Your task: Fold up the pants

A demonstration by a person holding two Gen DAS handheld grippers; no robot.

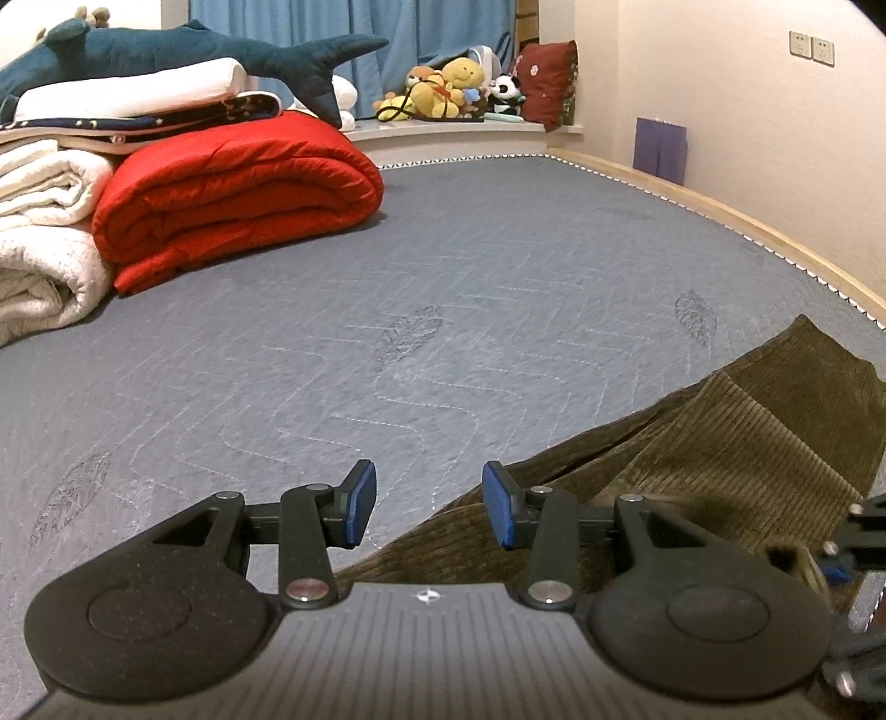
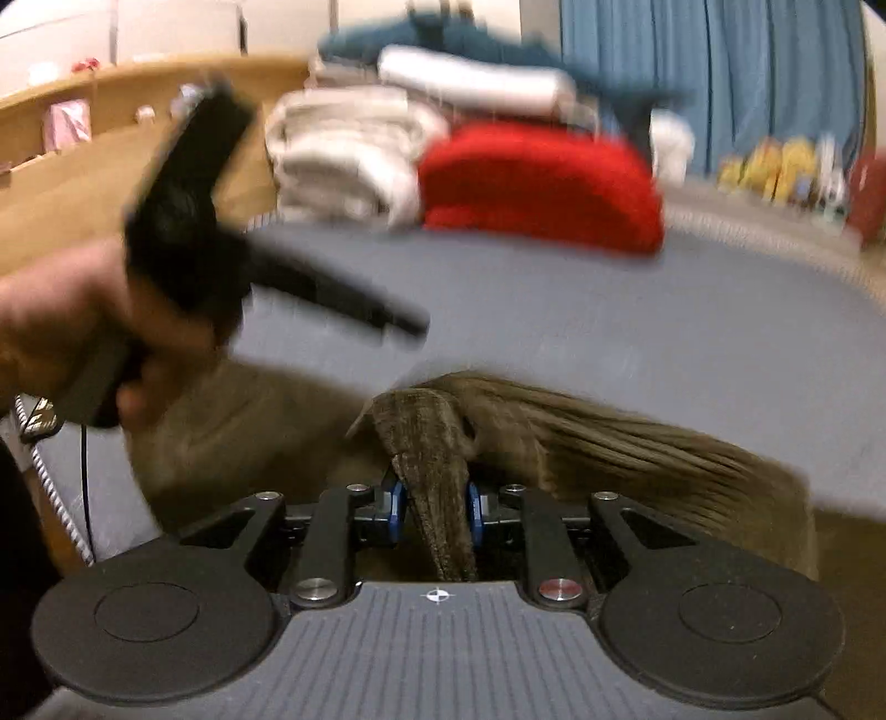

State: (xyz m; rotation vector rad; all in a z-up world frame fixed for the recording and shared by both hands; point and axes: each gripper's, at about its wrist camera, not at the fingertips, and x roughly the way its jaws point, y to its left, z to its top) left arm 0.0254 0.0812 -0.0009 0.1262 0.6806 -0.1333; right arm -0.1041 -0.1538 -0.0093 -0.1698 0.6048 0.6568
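Observation:
Brown corduroy pants (image 1: 720,443) lie on the grey quilted mattress (image 1: 387,277), at the lower right of the left wrist view. My left gripper (image 1: 429,498) hovers open over the mattress beside the edge of the pants, with nothing between its blue pads. In the blurred right wrist view my right gripper (image 2: 434,504) is shut on a bunched fold of the pants (image 2: 609,448), which trail off to the right. A hand (image 2: 55,332) holds the left gripper (image 2: 410,327) at the upper left there.
A rolled red quilt (image 1: 238,188), white blankets (image 1: 44,249) and a blue shark plush (image 1: 166,50) are piled at the far left of the bed. Stuffed toys (image 1: 443,88) sit on the window ledge. A wooden bed frame (image 1: 775,238) borders the right side.

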